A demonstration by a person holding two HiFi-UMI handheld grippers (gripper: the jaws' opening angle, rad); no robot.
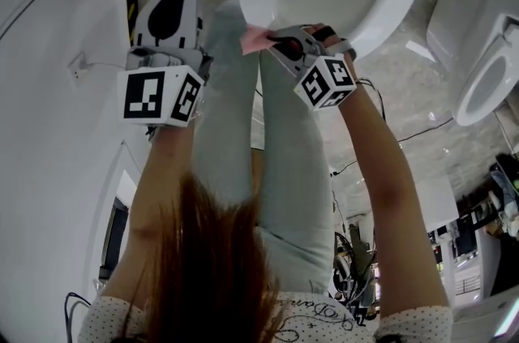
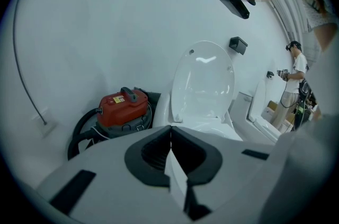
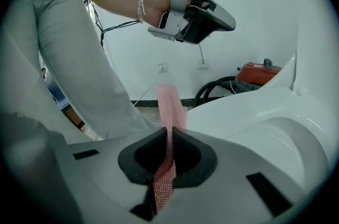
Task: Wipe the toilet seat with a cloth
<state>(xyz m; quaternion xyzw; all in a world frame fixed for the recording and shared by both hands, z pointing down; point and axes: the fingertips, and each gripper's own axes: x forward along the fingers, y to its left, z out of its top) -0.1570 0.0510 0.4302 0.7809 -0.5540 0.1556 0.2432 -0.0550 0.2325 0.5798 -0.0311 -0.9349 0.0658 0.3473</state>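
I am gripping the pink cloth in my right hand-held gripper. Its jaws are pinched down on the fabric, so a loose end is sticking out past the tips where it can meet the surface. In the head view I am bringing that end to the near, front edge of the white toilet seat, right where the rim curves closest to my legs. The cloth looks to be at the seat's edge, though I cannot tell whether it is pressing on it yet.

My left hand-held gripper is taking no part. Its jaws are fully together with nothing between them, and I am holding it off to the left, well apart from the seat, so it is not getting in the way of the wiping arm. It is pointing towards the raised toilet lid, with the red vacuum cleaner standing on the floor beside the toilet.

I judge the wipe is only beginning, since the cloth is at one spot on the front edge. The rest of the ring is waiting for a sweep around it.
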